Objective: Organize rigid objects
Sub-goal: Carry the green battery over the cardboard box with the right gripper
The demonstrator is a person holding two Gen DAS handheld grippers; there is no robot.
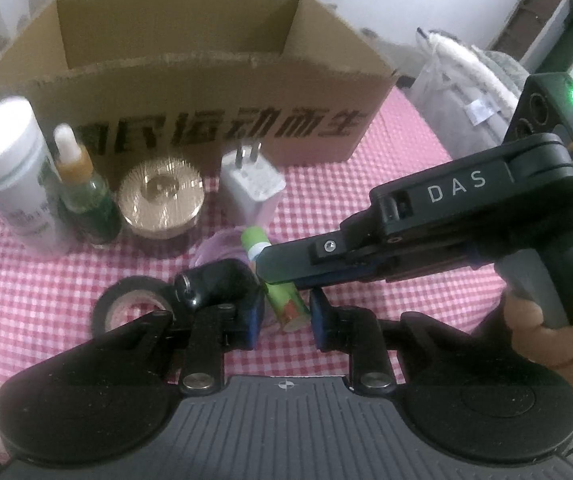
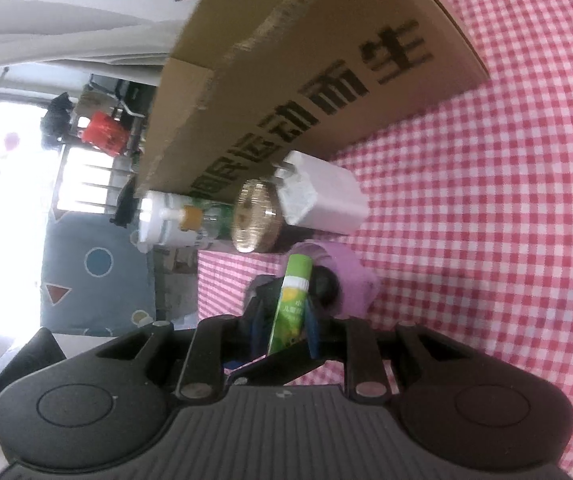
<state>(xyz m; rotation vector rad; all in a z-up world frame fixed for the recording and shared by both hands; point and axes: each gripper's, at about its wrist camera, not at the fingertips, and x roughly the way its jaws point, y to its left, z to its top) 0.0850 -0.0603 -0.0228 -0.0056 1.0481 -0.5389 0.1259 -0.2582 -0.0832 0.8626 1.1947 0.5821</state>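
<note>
Looking from the left wrist, the green tube (image 1: 286, 304) lies between the left gripper (image 1: 286, 314) jaws, which stand narrowly apart beside it, while the right gripper (image 1: 282, 266) closes on it from the side. From the right wrist, the tube sits pinched in these jaws. Next probably: lift it into the cardboard box (image 1: 190, 80) at the surface's far edge.

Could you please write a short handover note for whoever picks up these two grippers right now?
Right gripper: shut on the green glue stick, just above the tablecloth.
Left gripper: open, fingers either side of the same stick.
Waiting in front of the cardboard box: white bottle, dropper bottle, gold lid, white charger, black tape roll, a black item on something purple.
Done: nothing visible inside the box.
Left: box the stick, then the rest.
</note>
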